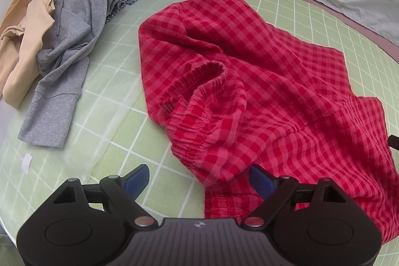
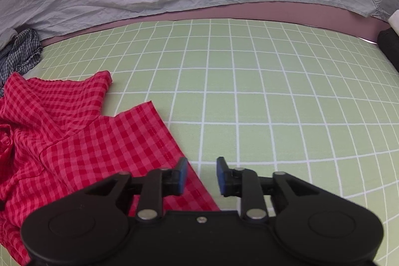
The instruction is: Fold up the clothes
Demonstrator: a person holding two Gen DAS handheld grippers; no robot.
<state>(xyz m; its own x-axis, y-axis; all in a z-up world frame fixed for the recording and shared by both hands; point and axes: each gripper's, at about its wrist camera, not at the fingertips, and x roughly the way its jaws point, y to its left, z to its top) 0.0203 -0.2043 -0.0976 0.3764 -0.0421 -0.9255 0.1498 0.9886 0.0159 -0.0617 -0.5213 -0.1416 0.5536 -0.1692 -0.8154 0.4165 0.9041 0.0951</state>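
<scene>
- My left gripper [image 1: 199, 181] is wide open over the waistband [image 1: 197, 141] end of the red shorts [image 1: 261, 81], nothing pinched. The shorts lie crumpled mid-mat [image 1: 119, 141], pile of other clothes well off to the far left.
- My right gripper [image 2: 201, 175] is part open. One pad sits over the shorts' hem [image 2: 159, 131], the other over bare mat [image 2: 274, 104], with nothing pressed between them.
- Risk one: if I close the left now, I'd guess I only catch the top layer of that bunched elastic, so the bottom layer drags and the fold goes crooked.
- Risk two: the right could shut on air, or on a sliver of hem that slips out when I lift.
- Risk three: the middle is rumpled, so folding before flattening would probably lock the creases in.
- Fabric looks thin and crinkly, gingham check, with a gathered elastic waist and stitched straight hems. It's floppy, with no stiffness to help.
- The mat is smooth green with a white grid, so it's probably slippery under the cloth.
- The gray hoodie [image 1: 72, 24] looks thicker and heavier.
</scene>
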